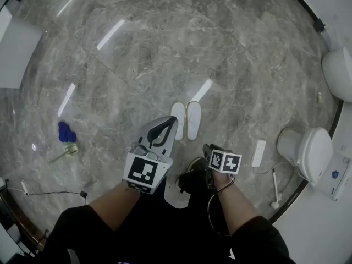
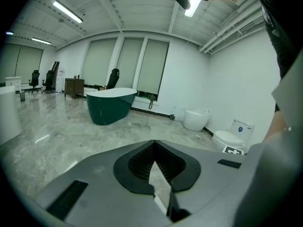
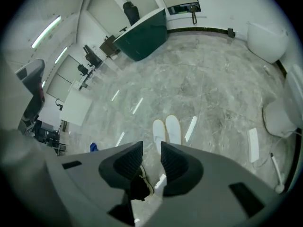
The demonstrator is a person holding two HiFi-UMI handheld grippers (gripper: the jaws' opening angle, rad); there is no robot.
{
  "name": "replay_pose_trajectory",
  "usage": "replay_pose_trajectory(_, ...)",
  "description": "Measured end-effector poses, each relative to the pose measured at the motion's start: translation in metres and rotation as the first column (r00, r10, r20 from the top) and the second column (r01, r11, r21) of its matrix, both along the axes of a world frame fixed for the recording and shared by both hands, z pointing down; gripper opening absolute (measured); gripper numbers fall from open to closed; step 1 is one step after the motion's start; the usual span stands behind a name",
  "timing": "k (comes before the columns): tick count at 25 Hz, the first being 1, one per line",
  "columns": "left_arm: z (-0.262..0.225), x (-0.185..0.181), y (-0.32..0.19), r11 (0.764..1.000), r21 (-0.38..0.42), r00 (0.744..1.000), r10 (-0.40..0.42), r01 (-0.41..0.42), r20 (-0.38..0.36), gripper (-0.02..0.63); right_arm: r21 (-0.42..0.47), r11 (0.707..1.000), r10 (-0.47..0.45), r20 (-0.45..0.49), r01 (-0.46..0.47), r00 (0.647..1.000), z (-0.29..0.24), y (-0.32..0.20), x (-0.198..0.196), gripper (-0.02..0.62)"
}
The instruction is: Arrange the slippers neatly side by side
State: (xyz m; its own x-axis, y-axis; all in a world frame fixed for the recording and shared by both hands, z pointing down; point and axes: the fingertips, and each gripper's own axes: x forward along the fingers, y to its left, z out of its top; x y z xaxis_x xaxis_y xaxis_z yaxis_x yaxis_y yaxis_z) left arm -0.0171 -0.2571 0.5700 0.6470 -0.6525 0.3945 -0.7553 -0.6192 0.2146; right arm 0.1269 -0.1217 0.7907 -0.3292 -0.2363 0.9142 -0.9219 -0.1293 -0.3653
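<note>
Nearest the lens, the left tool was seen with its pads brought together at the tips and nothing caught between them. The right tool was seen with its pads apart and nothing gripped. Two white slippers were laid side by side, touching, on the grey marble floor just beyond both tools. A toilet was seen off to the right, and a blue object well apart to the left.
</note>
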Motion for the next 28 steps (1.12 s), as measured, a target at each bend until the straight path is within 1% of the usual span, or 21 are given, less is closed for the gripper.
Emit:
replay_pose_trajectory(3,-0.059,-0.002,0.013,1.000,-0.013,1.000,0.020,-0.019,0.011,0.002,0.027,0.998,-0.052,0.005,0.052,0.999,-0.072,0.008,-0.011,0.097)
replay_pose_trajectory(6,-0.117,-0.006,0.029,0.999,-0.020,0.999,0.050,-0.050,0.022,0.002,0.055,0.995,-0.081,0.032,0.079,0.996,-0.136,0.018,-0.025,0.097)
replay_pose_trajectory(9,-0.173,-0.015,0.041,0.997,0.005,0.997,0.072,-0.073,0.033,0.002,0.082,0.992,-0.101,0.060,0.096,0.993,-0.194,0.027,-0.043,0.097)
replay_pose_trajectory(11,-0.200,-0.024,0.050,0.996,0.015,0.995,0.086,-0.087,0.047,0.002,0.102,0.989,-0.114,0.070,0.106,0.991,-0.225,0.033,-0.053,0.097)
replay_pose_trajectory(14,-0.231,-0.039,0.062,0.994,0.022,0.992,0.107,-0.108,0.064,0.002,0.138,0.985,-0.114,0.075,0.103,0.991,-0.267,0.041,-0.065,0.096)
replay_pose_trajectory(18,-0.264,-0.051,0.082,0.985,0.034,0.985,0.165,-0.167,0.048,0.002,0.218,0.975,-0.066,0.061,0.051,0.996,-0.325,0.052,-0.074,0.097)
replay_pose_trajectory(20,-0.276,-0.050,0.093,0.979,0.034,0.979,0.202,-0.203,0.034,0.002,0.267,0.963,-0.046,0.060,0.029,0.997,-0.352,0.060,-0.077,0.097)
replay_pose_trajectory(22,-0.289,-0.048,0.104,0.974,0.039,0.974,0.222,-0.224,0.032,0.002,0.306,0.952,-0.048,0.067,0.025,0.997,-0.375,0.070,-0.080,0.097)
replay_pose_trajectory(25,-0.312,-0.040,0.124,0.966,0.075,0.968,0.246,-0.248,0.044,0.002,0.359,0.933,-0.058,0.070,0.029,0.996,-0.406,0.090,-0.080,0.097)
replay_pose_trajectory(28,-0.336,-0.027,0.151,0.961,0.114,0.967,0.248,-0.252,0.053,0.002,0.414,0.910,-0.076,0.073,0.040,0.994,-0.431,0.115,-0.072,0.096)
